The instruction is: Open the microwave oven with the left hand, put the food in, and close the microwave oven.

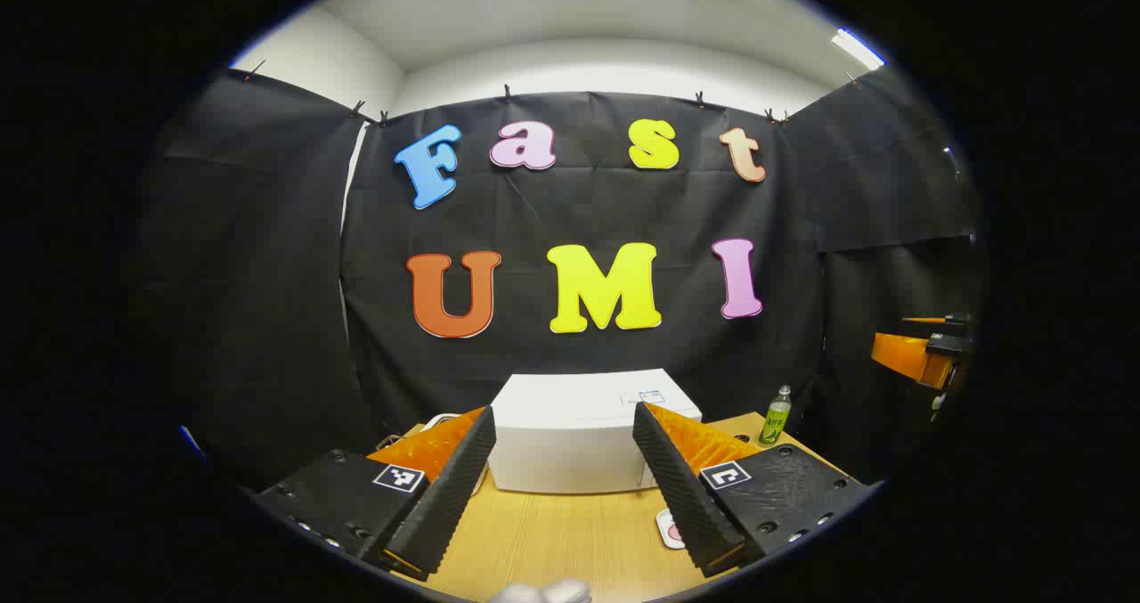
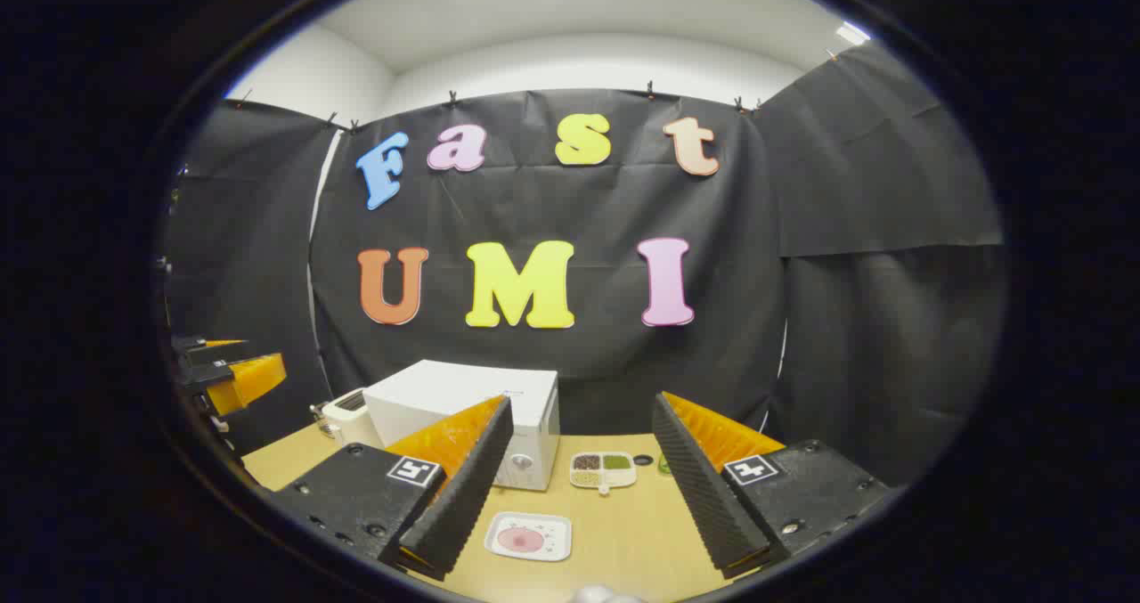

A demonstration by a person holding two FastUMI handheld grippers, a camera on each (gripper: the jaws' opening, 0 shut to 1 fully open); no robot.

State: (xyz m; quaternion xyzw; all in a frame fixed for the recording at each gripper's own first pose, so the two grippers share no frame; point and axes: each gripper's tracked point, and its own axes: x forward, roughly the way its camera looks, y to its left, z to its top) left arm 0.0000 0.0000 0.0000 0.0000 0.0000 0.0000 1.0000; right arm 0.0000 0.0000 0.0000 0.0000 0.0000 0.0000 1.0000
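Note:
The white microwave [image 1: 570,447] stands at the back of the wooden table, its door closed; in the right gripper view the microwave [image 2: 463,398] sits left of centre, with a knob on its front. My left gripper [image 1: 563,414] is open and holds nothing, raised above the table and pointing at the microwave. A white tray with pink food [image 2: 528,536] lies on the table in front of the microwave, and its edge [image 1: 668,528] peeks out beside my left gripper's right finger. My right gripper [image 2: 583,404] is open and holds nothing, hovering above the tray.
A white toaster-like appliance [image 2: 346,418] stands left of the microwave. A divided dish of grains [image 2: 603,469] and small dark items sit to its right. A green bottle [image 1: 777,416] stands at the back right. The wooden table [image 1: 552,541] reaches the black cloth wall.

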